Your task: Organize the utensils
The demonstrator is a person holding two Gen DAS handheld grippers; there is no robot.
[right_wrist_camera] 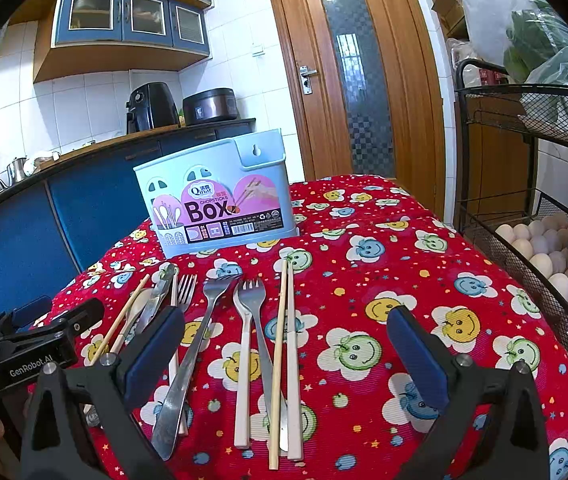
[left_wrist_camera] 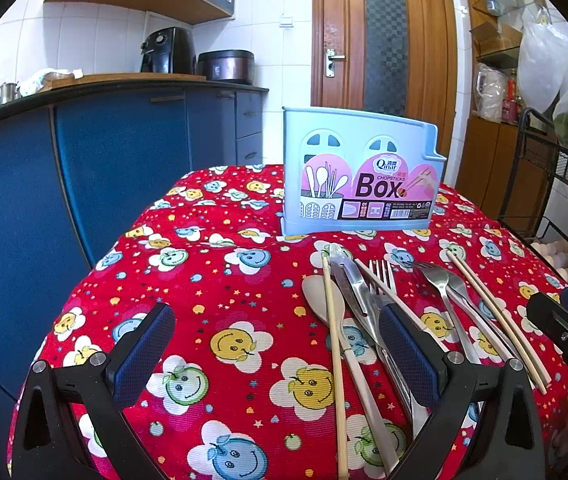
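A pale blue chopsticks box (left_wrist_camera: 360,172) stands upright at the far side of the table; it also shows in the right wrist view (right_wrist_camera: 220,196). Forks (right_wrist_camera: 250,320), a spoon (left_wrist_camera: 322,300), a knife (left_wrist_camera: 354,292) and chopsticks (right_wrist_camera: 284,344) lie in a row on the red cloth in front of it. My left gripper (left_wrist_camera: 276,352) is open and empty, low over the cloth left of the utensils. My right gripper (right_wrist_camera: 284,352) is open and empty, hovering above the chopsticks and forks.
The red smiley tablecloth (left_wrist_camera: 236,264) covers a small table. Blue cabinets (left_wrist_camera: 124,152) stand to the left. A black wire rack with eggs (right_wrist_camera: 544,248) stands close on the right. A wooden door (right_wrist_camera: 356,80) is behind.
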